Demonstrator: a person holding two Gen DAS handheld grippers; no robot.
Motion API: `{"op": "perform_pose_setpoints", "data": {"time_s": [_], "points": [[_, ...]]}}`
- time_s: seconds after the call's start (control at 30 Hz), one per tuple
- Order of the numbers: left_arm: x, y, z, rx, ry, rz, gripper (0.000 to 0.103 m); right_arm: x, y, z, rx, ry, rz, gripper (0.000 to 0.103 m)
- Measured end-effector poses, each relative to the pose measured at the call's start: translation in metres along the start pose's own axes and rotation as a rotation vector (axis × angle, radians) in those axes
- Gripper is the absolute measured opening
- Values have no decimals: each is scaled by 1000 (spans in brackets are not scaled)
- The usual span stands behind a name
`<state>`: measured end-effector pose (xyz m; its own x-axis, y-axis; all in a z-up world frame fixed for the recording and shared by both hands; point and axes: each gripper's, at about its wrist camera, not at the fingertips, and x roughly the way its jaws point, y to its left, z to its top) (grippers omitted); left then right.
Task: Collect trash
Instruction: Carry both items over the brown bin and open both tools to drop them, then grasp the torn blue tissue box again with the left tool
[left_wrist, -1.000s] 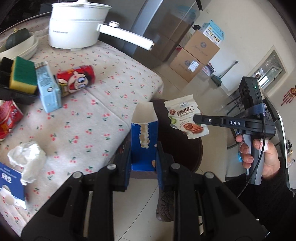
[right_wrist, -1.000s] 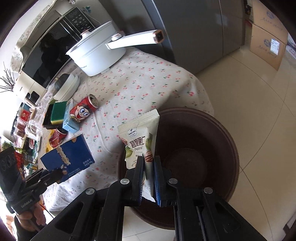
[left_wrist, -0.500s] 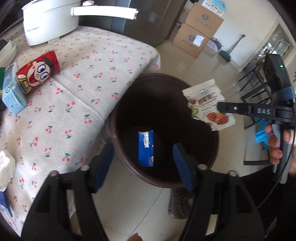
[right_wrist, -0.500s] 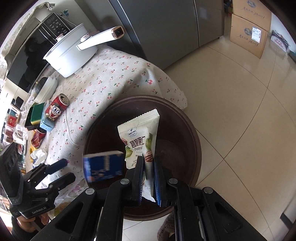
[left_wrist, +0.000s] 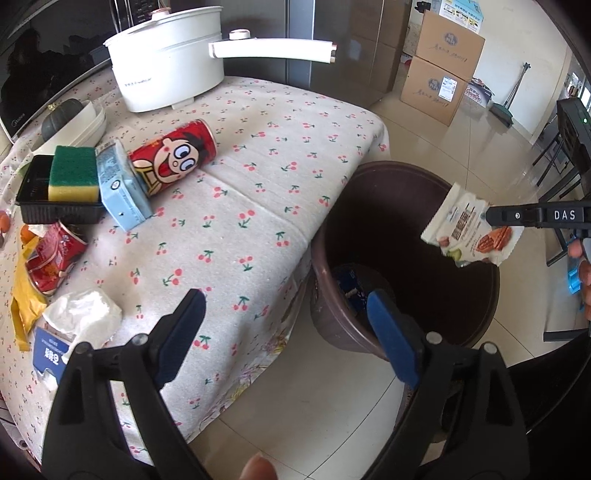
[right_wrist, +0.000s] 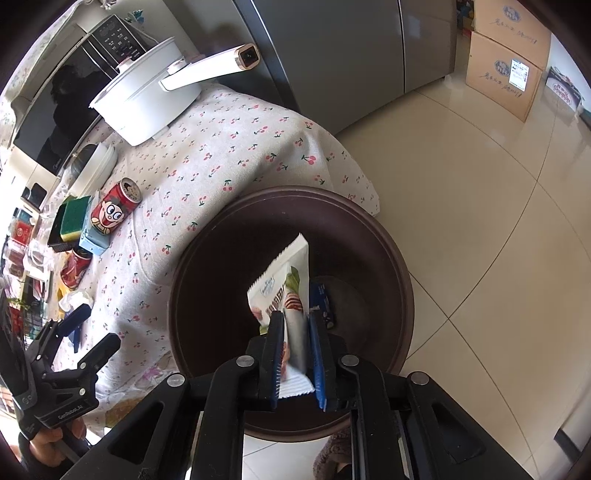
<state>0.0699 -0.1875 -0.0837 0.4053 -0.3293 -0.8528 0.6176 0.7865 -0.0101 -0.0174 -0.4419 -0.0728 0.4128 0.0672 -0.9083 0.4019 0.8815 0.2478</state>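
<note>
A big round dark brown plastic bin (right_wrist: 391, 258) stands on the floor right beside the table with the cherry cloth (left_wrist: 258, 155). Deep inside the bin lies a small blue cardboard box (right_wrist: 320, 301). The left gripper (left_wrist: 284, 332) is empty, with its blue pads spread wide and opening more, over the table edge and the bin rim. The right gripper (right_wrist: 297, 354) hangs over the bin. Its jaws are opening a little, and the white nut snack packet (right_wrist: 286, 291) sits loosely between them, tilted, over the bin's dark inside. On the table a black plastic tray (left_wrist: 40, 206) holds a green and yellow sponge (left_wrist: 74, 173). A red cartoon can (left_wrist: 171, 160) lies on its side near a white pot with a long handle (left_wrist: 170, 70)
</note>
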Motion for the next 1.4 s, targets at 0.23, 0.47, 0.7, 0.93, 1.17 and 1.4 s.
{"op": "perform_pose_setpoints", "data": {"time_s": [0.23, 0.47, 0.7, 0.93, 1.17, 1.4], "points": [[-15, 9, -4, 4, -36, 70, 99, -9, 15, 5, -8, -38, -2, 88], [-27, 26, -10, -23, -53, 120, 101, -9, 46, 7, -95, -59, -43, 88], [-38, 49, -18, -63, -73, 180, 103, -8, 78, 10, -162, -90, -67, 92], [-52, 102, -23, -165, -64, 262, 103, -4, 117, 13, -264, -139, -99, 103], [-50, 166, -40, -318, 61, 279, 103, 10, 161, 18, -340, -112, -90, 103], [-29, 212, -61, -610, 194, 235, 103, 24, 199, 22, -370, -79, -46, 103]]}}
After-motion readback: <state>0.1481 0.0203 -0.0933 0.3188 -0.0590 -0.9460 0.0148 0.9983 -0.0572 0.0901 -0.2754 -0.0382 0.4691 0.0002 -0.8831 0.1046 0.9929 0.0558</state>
